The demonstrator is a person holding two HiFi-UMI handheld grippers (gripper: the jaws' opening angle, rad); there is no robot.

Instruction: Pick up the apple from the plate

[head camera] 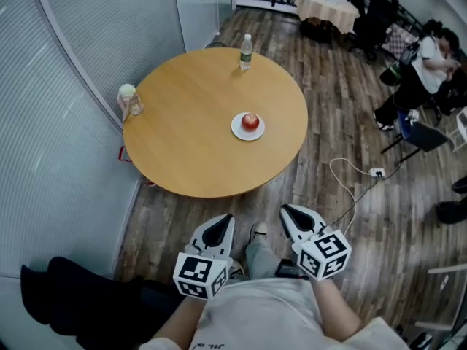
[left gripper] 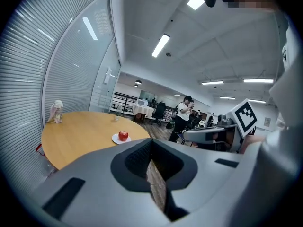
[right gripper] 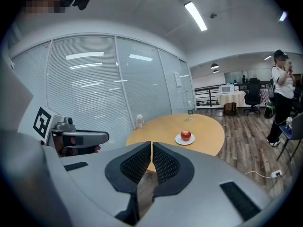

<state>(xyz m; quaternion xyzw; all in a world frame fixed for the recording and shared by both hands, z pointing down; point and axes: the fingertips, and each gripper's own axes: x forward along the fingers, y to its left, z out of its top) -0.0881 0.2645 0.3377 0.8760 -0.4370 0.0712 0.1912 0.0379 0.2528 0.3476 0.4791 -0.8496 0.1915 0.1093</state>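
Observation:
A red apple (head camera: 250, 120) rests on a small white plate (head camera: 239, 130), right of centre on the round wooden table (head camera: 190, 144). Both grippers hang short of the table's near edge, over the floor and in front of the person's body. The left gripper (head camera: 227, 219) is shut with nothing in it, and the right gripper (head camera: 285, 210) is shut and empty too. In the left gripper view the apple (left gripper: 123, 135) and plate (left gripper: 116, 139) lie far ahead, above the left gripper (left gripper: 151, 144). The right gripper view shows the apple (right gripper: 185, 135) on its plate (right gripper: 178, 140) beyond the right gripper (right gripper: 151, 146).
A water bottle (head camera: 246, 52) stands at the table's far edge and a lidded jar (head camera: 129, 99) at its left edge. A blind-covered glass wall (head camera: 66, 86) curves along the left. A cable with a power strip (head camera: 376, 172) lies on the floor at the right. People (head camera: 430, 57) and chairs are beyond.

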